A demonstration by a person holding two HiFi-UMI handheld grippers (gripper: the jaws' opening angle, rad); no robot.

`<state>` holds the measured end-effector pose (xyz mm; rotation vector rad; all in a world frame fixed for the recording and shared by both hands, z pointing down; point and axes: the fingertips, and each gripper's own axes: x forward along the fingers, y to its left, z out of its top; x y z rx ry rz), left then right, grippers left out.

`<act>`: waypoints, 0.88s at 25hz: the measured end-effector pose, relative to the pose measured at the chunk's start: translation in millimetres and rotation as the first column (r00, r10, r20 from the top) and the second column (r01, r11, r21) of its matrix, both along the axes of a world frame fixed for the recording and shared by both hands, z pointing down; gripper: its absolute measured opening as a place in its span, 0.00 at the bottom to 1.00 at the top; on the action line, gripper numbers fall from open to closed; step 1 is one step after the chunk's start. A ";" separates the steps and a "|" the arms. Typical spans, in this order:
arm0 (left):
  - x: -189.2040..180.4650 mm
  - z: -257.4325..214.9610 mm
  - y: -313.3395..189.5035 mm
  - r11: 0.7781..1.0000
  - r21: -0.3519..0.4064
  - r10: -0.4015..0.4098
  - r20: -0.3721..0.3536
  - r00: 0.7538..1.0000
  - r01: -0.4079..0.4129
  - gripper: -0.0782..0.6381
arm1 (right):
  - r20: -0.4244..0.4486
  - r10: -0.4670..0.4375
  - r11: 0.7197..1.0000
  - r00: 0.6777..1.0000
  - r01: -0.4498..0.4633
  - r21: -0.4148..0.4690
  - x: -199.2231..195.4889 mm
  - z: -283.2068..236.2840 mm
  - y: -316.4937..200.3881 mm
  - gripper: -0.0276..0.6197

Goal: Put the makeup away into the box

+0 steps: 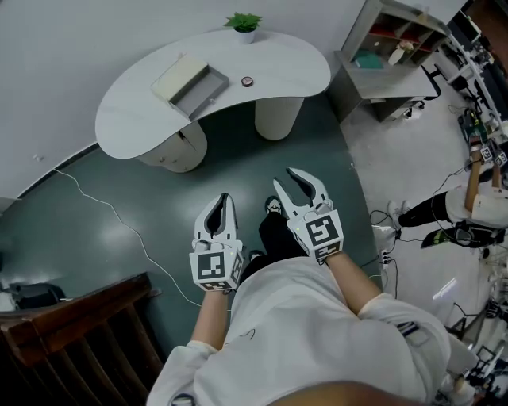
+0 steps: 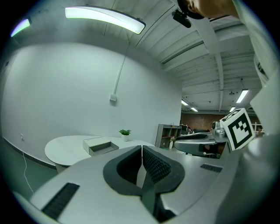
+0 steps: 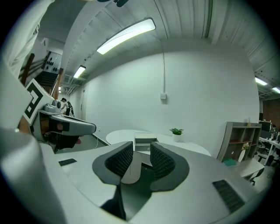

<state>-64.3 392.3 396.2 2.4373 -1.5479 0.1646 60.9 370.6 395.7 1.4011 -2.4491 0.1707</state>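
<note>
Far ahead in the head view stands a white curved table (image 1: 143,119). On it lies an open box (image 1: 193,86) with its pale lid beside the grey tray, and a small round makeup item (image 1: 247,81) to its right. Both grippers hang in the air over the dark floor, well short of the table. My left gripper (image 1: 223,203) (image 2: 141,151) is shut with nothing in it. My right gripper (image 1: 297,184) (image 3: 141,152) is open, with a gap between its pads and nothing in it. The box (image 2: 100,145) (image 3: 145,142) shows small beyond both sets of jaws.
A potted plant (image 1: 244,22) stands at the table's far edge. A grey shelf unit (image 1: 389,47) is at the right rear, with cluttered equipment and cables along the right. A dark wooden chair (image 1: 75,325) is at the lower left. A white cable (image 1: 119,216) crosses the floor.
</note>
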 end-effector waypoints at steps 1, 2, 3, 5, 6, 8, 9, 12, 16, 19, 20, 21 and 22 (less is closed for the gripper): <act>1.6 -0.2 -8.6 1.000 0.005 -0.002 0.005 1.000 0.002 0.14 | 0.005 -0.003 1.000 1.000 0.003 0.001 0.9 1.0 -9.7 0.21; 2.8 -0.3 -18.3 1.000 0.009 -0.006 0.010 1.000 0.006 0.14 | 0.012 -0.007 1.000 1.000 0.007 0.003 1.6 1.4 -20.4 0.21; 3.9 -0.2 -29.5 1.000 0.013 -0.011 0.014 1.000 0.011 0.14 | 0.019 -0.012 1.000 1.000 0.012 0.007 2.6 1.3 -32.4 0.21; 6.7 -0.2 -55.9 1.000 0.016 -0.021 0.020 1.000 0.021 0.14 | 0.026 -0.023 1.000 0.999 0.023 0.019 5.5 0.3 -60.0 0.21; 8.9 -0.9 -69.9 1.000 0.015 -0.025 0.021 0.999 0.025 0.14 | 0.029 -0.028 0.999 0.999 0.028 0.021 7.6 -0.7 -74.6 0.21; 14.7 -5.1 -97.4 0.999 0.016 -0.030 0.021 0.999 0.029 0.14 | 0.033 -0.037 0.999 0.999 0.036 0.028 13.6 -5.7 -104.0 0.21; 18.1 -8.1 -110.8 0.999 0.019 -0.033 0.023 0.999 0.032 0.14 | 0.032 -0.041 0.999 0.999 0.040 0.037 17.5 -9.7 -118.7 0.21; 29.3 -10.9 -149.5 0.998 0.018 -0.055 0.027 0.998 0.054 0.14 | 0.026 -0.063 0.997 0.998 0.062 0.045 30.4 -15.4 -157.6 0.21; 53.0 1.3 -189.1 0.998 -0.027 -0.062 0.034 0.997 0.063 0.14 | 0.042 -0.073 0.997 0.996 0.072 0.030 54.0 -8.1 -197.9 0.21; 72.4 6.7 -210.4 0.997 -0.046 -0.052 0.044 0.998 0.054 0.14 | 0.044 -0.070 0.998 0.997 0.070 0.003 73.4 4.2 -217.4 0.21; 76.5 9.0 -217.3 0.997 -0.055 -0.054 0.045 0.998 0.056 0.14 | 0.041 -0.071 0.997 0.997 0.071 -0.007 77.9 9.7 -224.0 0.21; 79.4 11.7 -223.6 0.996 -0.066 -0.056 0.048 0.997 0.059 0.14 | 0.041 -0.073 0.997 0.997 0.074 -0.020 80.8 15.0 -230.1 0.21; 81.7 14.7 -229.3 0.995 -0.076 -0.056 0.054 0.997 0.060 0.14 | 0.044 -0.075 0.997 0.996 0.077 -0.032 83.0 19.8 -235.4 0.21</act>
